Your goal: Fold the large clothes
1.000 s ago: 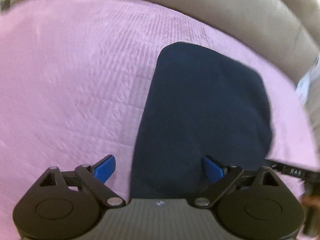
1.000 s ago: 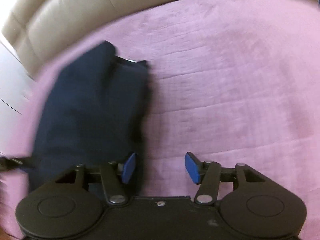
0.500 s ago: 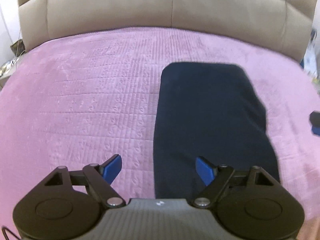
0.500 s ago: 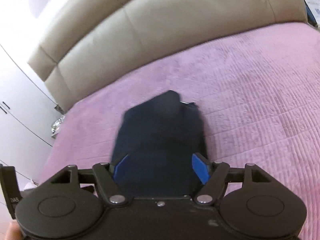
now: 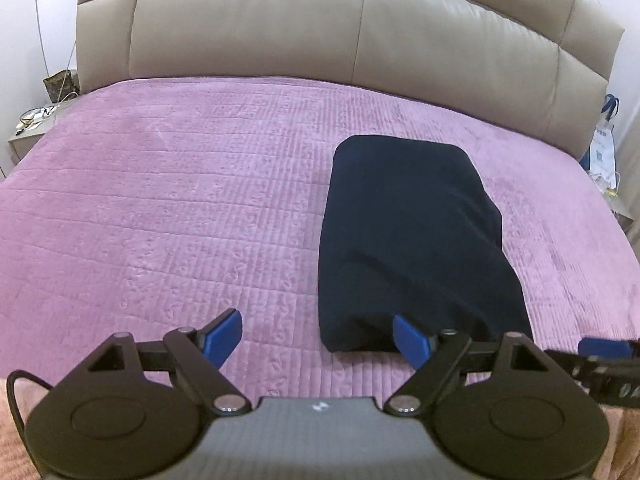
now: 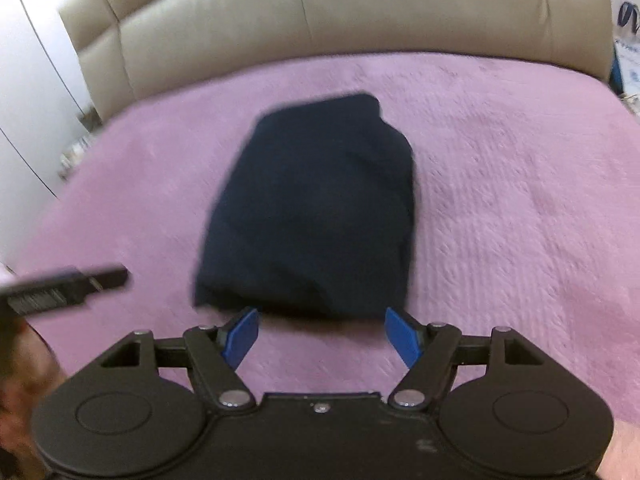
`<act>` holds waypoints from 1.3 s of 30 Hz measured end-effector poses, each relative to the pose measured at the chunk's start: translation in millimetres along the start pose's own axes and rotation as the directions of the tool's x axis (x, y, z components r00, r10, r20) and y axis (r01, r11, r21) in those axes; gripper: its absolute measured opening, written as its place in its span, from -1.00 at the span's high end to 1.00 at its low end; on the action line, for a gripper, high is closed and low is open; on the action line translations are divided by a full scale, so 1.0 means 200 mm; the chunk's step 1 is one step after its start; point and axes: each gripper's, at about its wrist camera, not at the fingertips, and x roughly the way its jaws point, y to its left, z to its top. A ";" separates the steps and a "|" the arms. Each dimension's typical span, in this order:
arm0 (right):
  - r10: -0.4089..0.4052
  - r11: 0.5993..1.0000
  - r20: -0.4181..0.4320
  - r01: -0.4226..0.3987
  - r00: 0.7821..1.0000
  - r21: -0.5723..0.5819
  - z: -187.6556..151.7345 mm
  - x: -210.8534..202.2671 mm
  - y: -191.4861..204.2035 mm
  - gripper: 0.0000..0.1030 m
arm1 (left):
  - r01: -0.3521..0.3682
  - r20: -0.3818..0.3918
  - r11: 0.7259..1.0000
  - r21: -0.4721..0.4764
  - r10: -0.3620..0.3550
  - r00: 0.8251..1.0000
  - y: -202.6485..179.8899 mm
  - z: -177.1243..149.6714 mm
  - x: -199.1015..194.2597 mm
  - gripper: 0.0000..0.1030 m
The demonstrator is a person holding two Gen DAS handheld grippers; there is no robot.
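Note:
A dark navy garment [image 5: 412, 236] lies folded into a compact rectangle on the pink quilted bedspread [image 5: 180, 208]. It also shows in the right wrist view [image 6: 316, 216], somewhat blurred. My left gripper [image 5: 318, 338] is open and empty, held above the bed just before the garment's near edge and a little to its left. My right gripper [image 6: 320, 334] is open and empty, centred before the garment's near edge. The right gripper's blue fingertip [image 5: 604, 347] shows at the right edge of the left wrist view.
A beige padded headboard [image 5: 360, 28] runs along the far side of the bed. A nightstand with small items [image 5: 36, 120] stands at the far left. Bags [image 5: 604, 144] hang at the far right. White cupboard doors [image 6: 28, 92] stand to the left.
Both grippers have pulled back and up from the folded garment. The views widened from close over the cloth to the whole bed and headboard. The garment lies still.

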 end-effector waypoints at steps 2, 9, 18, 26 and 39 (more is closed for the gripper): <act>-0.012 1.000 -0.015 0.012 1.000 0.005 -0.05 0.00 -0.01 -0.64 | 0.001 -0.004 1.000 0.016 -0.001 1.000 -0.01 -0.02 0.00 -0.64; 0.010 1.000 -0.028 -0.010 1.000 0.010 -0.11 0.01 -0.01 -0.64 | -0.011 -0.030 0.998 0.061 0.013 0.999 -0.06 -0.10 0.01 -0.64; 0.028 0.999 -0.026 -0.028 0.999 -0.022 -0.12 0.01 0.05 -0.63 | -0.010 -0.022 0.997 0.073 0.012 1.000 -0.07 -0.11 0.01 -0.65; 0.034 0.998 -0.038 -0.036 0.999 -0.051 -0.14 0.03 0.10 -0.63 | -0.016 -0.023 0.998 0.058 0.017 1.000 -0.07 -0.11 0.01 -0.66; 0.032 0.999 -0.035 -0.033 0.999 -0.037 -0.13 0.03 0.09 -0.64 | -0.030 -0.032 0.998 0.049 0.031 0.999 -0.07 -0.12 0.03 -0.66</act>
